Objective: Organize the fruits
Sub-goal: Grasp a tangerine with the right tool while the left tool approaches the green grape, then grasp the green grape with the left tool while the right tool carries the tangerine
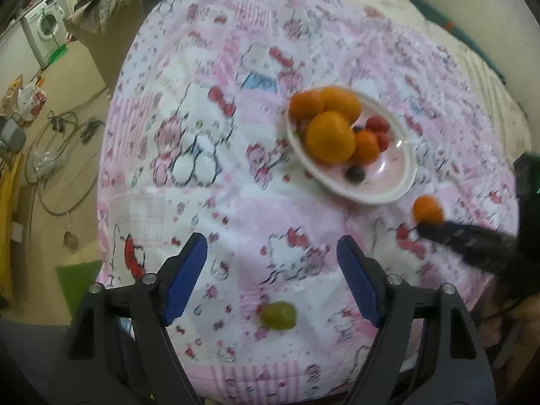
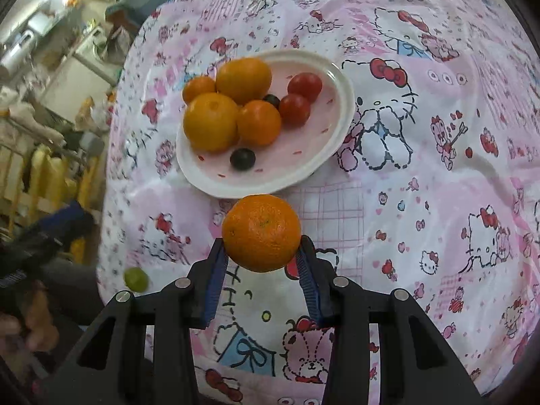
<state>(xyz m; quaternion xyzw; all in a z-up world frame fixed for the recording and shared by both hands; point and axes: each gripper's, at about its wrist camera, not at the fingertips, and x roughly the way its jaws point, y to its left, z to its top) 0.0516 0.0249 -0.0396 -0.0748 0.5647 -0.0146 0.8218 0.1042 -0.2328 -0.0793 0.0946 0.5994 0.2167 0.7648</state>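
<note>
A white plate [image 2: 330, 135] on the pink cartoon tablecloth holds several oranges [image 2: 211, 122], two cherry tomatoes [image 2: 294, 109] and dark blueberries [image 2: 242, 158]. My right gripper [image 2: 261, 253] is shut on a mandarin [image 2: 261, 233], held just short of the plate's near rim. In the left wrist view the plate [image 1: 388, 192] sits ahead to the right, and the right gripper with the mandarin [image 1: 428, 210] comes in from the right. My left gripper [image 1: 271, 253] is open and empty above a green grape [image 1: 278, 315] lying on the cloth. The grape also shows in the right wrist view [image 2: 136, 279].
The table's left edge [image 1: 101, 182] drops to a floor with cables, bags and a washing machine [image 1: 44, 30]. In the right wrist view clutter and yellow furniture [image 2: 50, 175] stand beyond the left edge.
</note>
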